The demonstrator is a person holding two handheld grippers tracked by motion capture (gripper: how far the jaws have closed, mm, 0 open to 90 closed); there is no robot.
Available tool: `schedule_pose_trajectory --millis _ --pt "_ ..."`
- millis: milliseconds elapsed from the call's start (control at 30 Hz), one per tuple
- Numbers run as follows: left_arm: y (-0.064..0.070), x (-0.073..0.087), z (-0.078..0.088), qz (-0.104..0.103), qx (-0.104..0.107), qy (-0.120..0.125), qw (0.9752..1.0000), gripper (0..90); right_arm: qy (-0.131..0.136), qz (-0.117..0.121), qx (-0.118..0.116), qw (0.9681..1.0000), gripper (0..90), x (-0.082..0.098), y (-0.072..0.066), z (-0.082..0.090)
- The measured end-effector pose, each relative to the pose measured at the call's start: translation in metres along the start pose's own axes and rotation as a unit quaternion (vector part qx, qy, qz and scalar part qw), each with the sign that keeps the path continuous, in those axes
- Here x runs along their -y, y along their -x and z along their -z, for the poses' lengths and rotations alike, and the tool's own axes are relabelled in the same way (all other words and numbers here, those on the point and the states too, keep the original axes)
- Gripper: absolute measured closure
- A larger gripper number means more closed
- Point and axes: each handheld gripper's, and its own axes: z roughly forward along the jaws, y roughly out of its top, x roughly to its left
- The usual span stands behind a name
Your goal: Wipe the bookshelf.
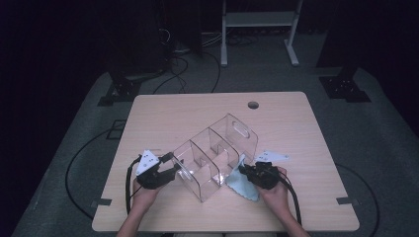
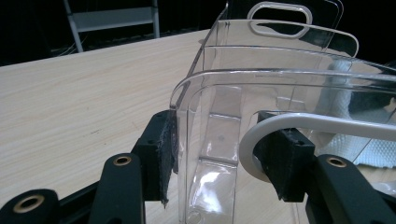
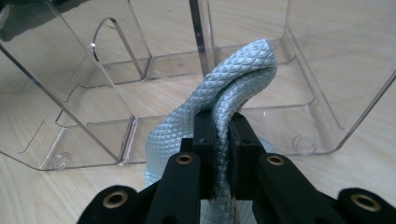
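Organizer [image 1: 217,153], clear plastic with several compartments, is seen in the high view lying diagonally across the middle of the table [image 1: 163,113]. Its near-left end is met by the left gripper [image 1: 165,173]; a pale blue cloth [image 1: 240,183] lies against its near-right side, gripped by the right gripper [image 1: 247,171].

Left gripper view: the organizer's end wall [image 2: 205,140] is clamped between the pads [image 2: 166,149], one outside, one inside the compartment. A white curved rim [image 2: 289,123] is seen by the inner pad. Cloth is visible through the plastic at right [image 2: 369,149].

Right gripper view: the jaws are clenched on a fold of the cloth [image 3: 233,88], which is bunched upward and pressed against a divider edge [image 3: 201,42]. The organizer [image 3: 93,93] is seen on its side, compartments open toward the camera.
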Motion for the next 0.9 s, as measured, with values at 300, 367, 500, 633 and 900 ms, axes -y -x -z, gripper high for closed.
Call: schedule_pose_trajectory --millis 300,367,500,633,900 --pt "0.0 0.0 0.0 0.001 0.001 0.001 1.0 47.6 -0.018 -0.008 0.007 0.9998 82.7 0.005 0.002 -0.008" --pt "0.0 0.0 0.0 0.002 0.001 0.002 1.0 47.5 -0.005 -0.002 0.006 1.0 82.7 0.0 0.0 -0.003" --pt "0.0 0.0 0.0 0.001 0.002 0.002 1.0 47.5 -0.013 -0.009 0.004 0.9999 82.6 0.004 0.002 -0.007" --pt "0.0 0.0 0.0 0.001 0.002 0.001 1.0 47.5 -0.023 -0.009 0.004 0.9997 82.5 0.006 0.003 -0.01" --pt "0.0 0.001 0.0 0.001 0.003 0.002 1.0 47.5 -0.012 -0.005 0.007 0.9999 82.5 0.003 0.001 -0.006"
